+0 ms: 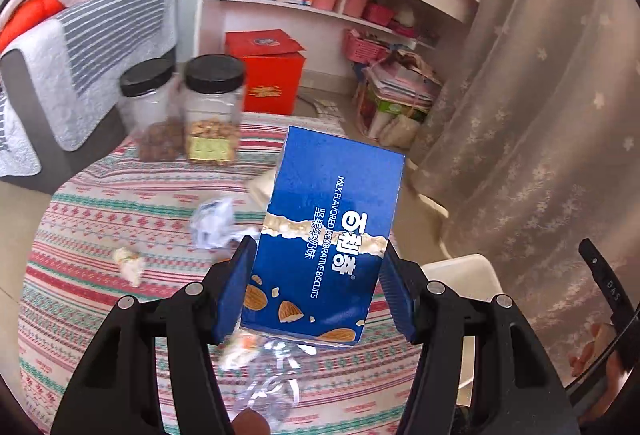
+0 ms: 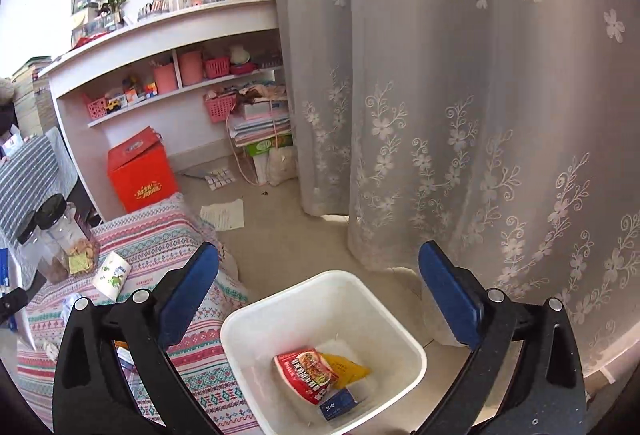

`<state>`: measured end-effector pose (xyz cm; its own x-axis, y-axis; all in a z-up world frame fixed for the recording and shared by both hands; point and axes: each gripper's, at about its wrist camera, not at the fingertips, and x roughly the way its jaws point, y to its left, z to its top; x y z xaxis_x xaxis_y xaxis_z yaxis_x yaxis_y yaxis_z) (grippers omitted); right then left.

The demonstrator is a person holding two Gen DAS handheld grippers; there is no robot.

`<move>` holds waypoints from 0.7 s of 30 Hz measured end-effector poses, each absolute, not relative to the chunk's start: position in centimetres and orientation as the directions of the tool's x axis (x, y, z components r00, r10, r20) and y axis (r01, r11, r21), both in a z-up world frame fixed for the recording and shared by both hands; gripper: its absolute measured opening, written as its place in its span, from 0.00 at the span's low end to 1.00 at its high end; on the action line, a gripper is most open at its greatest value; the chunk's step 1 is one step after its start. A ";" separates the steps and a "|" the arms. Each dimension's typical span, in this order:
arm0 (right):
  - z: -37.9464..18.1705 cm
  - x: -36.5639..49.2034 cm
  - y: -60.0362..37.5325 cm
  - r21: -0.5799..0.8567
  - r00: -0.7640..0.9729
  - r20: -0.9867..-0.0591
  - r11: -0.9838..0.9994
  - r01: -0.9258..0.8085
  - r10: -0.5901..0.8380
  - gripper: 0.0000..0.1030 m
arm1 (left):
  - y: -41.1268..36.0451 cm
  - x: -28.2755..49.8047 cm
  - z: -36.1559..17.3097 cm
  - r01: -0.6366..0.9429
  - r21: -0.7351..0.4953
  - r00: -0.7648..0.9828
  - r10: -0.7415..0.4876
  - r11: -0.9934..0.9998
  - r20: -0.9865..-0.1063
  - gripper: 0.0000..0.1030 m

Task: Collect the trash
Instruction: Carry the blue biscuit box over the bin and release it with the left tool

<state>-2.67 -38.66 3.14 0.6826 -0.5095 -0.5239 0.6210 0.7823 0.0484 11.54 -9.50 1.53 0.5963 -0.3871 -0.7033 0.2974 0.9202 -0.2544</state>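
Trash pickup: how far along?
Done: a red packet and other wrappers lie in the white bin; right gripper hangs open above it. In hand: left gripper grips the blue biscuit box. Left: crumpled paper, a small wrapper on the tablecloth.

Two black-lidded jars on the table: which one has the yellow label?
The nearer, larger-looking jar, holding pale snacks with the yellow label low on its front. The other jar, to its left in the left wrist view, holds darker brown pieces and shows no label.

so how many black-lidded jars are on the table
2. One jar, holding pale snacks, stands at the far edge of the table; the other jar, with darker snacks, stands close beside it on its left. None seems hidden.
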 end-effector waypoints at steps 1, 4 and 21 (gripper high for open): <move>3.4 -3.2 -39.1 0.049 0.682 -0.515 0.776 0.628 -0.520 0.93 | -11.2 11.7 1.6 0.332 -0.262 0.575 -0.414 0.906 -0.705 0.57; 3.6 -4.6 -41.1 0.073 0.670 -0.520 0.754 0.652 -0.529 0.93 | -16.7 11.7 1.5 0.437 -0.273 0.497 -0.483 0.857 -0.721 0.57; 4.2 -6.1 -44.3 0.177 0.673 -0.540 0.714 0.677 -0.505 0.93 | -28.0 10.8 -4.0 0.522 -0.372 0.224 -0.544 0.767 -0.808 0.73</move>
<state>-6.15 -44.33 4.23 0.6735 -0.5046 -0.5401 0.6771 0.7143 0.1769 10.81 -27.96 -4.03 0.2240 -0.5443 -0.8084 0.5223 0.7674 -0.3719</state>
